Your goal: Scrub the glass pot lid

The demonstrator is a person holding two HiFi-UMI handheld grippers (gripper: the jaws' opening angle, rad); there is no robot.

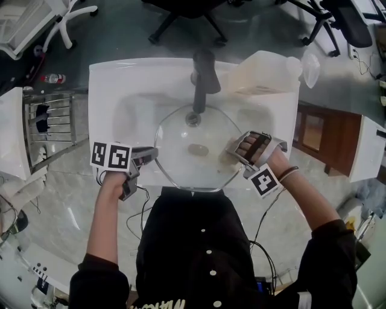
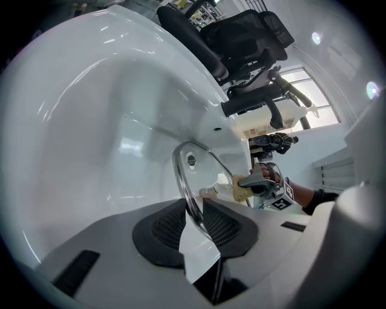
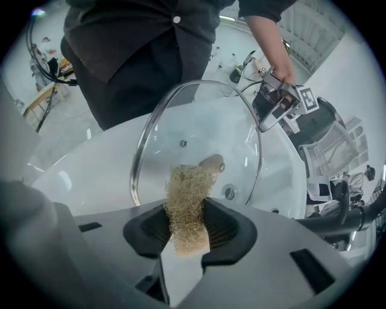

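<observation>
White sink (image 1: 120, 84) with a dark faucet (image 1: 202, 72) at the back and a pale marbled floor (image 1: 72, 199) around it. Room: office chairs (image 1: 187, 12) behind the sink, a metal rack (image 1: 51, 121) to the left, a white plastic jug (image 1: 265, 69) on the sink's back right corner, and a brown wood cabinet (image 1: 319, 136) to the right. The glass pot lid (image 1: 181, 151) sits in the basin, filling most of it, tilted up toward me, with its knob (image 1: 197, 149) near centre. Only the head view gives the room layout and both my arms at once. My left gripper view has the lid nearly edge-on, its metal rim running straight in between the pads, with the other hand working at the far side. My right gripper view has the lid's broad face, the knob, the drain (image 3: 228, 192) beyond the glass, my dark shirt, and the opposite tongs at the lid's far rim. Left tongs (image 1: 148, 156): narrow gap, pads pinching the lid's left rim and holding it up. Right tongs (image 1: 236, 151): clamped on a tan fibrous scrub pad (image 3: 187, 205), whose free end is against the glass just beside the knob, on the lid's right half.
</observation>
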